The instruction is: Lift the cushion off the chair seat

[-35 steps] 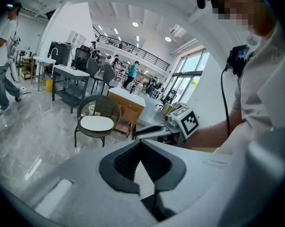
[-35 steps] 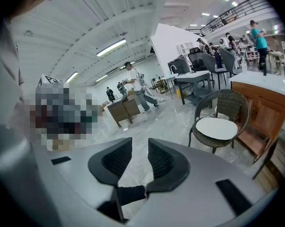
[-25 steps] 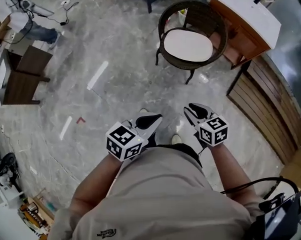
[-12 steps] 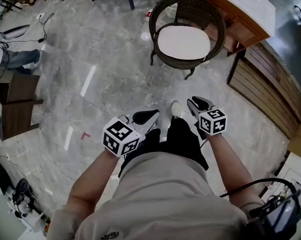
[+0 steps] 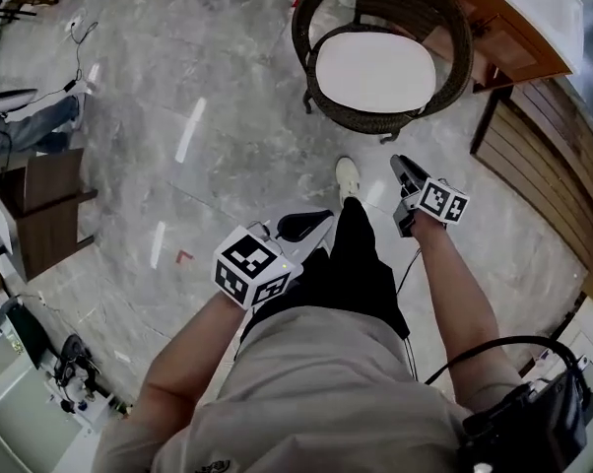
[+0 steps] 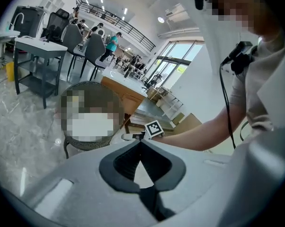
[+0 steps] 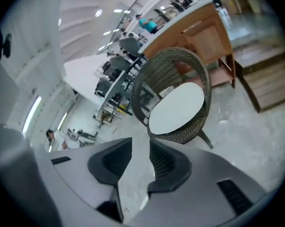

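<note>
A round white cushion [image 5: 375, 70] lies on the seat of a dark wicker chair [image 5: 306, 37] at the top of the head view. My right gripper [image 5: 403, 166] is held a short way in front of the chair and points at it. In the right gripper view its jaws [image 7: 141, 150] stand apart with nothing between them, and the cushion [image 7: 178, 108] shows ahead. My left gripper [image 5: 321, 220] hangs lower and further back, beside my leg. Its fingertips [image 6: 140, 144] meet, empty. The chair [image 6: 85, 144] is partly hidden there by a mosaic patch.
A wooden counter with a white top [image 5: 513, 18] stands right behind the chair, and a slatted wood panel [image 5: 553, 195] runs along the right. A dark wood cabinet [image 5: 40, 205] stands at the left. My shoe [image 5: 348, 177] is stepping toward the chair on the marble floor.
I have walked closer to the chair, which now sits nearer in the head view. Both grippers moved forward and down, and the right one rolled and reached further ahead.
</note>
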Tool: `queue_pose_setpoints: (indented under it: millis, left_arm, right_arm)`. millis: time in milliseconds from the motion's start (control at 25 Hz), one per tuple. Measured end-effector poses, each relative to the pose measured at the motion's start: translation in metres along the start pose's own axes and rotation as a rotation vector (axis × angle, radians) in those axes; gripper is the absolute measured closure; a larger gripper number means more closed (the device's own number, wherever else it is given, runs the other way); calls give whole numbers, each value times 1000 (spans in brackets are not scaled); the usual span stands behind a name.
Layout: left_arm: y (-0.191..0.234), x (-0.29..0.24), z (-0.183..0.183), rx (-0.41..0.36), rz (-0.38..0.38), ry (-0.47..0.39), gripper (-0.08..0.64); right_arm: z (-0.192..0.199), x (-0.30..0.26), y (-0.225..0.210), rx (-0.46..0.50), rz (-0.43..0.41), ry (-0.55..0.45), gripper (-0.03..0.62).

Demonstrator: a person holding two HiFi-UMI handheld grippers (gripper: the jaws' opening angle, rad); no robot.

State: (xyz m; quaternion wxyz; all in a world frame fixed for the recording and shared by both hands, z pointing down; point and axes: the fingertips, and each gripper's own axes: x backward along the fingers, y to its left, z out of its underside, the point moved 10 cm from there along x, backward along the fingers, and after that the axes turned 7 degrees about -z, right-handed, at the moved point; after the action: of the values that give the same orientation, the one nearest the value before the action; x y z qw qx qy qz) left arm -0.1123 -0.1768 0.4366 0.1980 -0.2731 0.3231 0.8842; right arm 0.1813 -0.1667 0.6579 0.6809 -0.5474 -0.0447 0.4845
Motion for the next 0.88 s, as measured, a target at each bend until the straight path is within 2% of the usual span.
queue_pose_setpoints:
  millis: [80, 360, 560, 880]
  left_arm:
    - [12, -25, -13, -5, 14, 24, 555]
    - [50, -110, -43, -38, 64, 97, 555]
    - [75, -163, -56, -60, 93, 181, 555]
    - [101, -219, -66, -42, 147, 213, 555]
  right_arm:
    - [-11, -17, -32, -94, -5, -51, 476]
    - [-40, -71, -120, -271, 4, -146, 442]
    - [-52, -106, -171, -374, 2, -229, 430]
    - [-46, -142, -228, -496, 6, -299, 395]
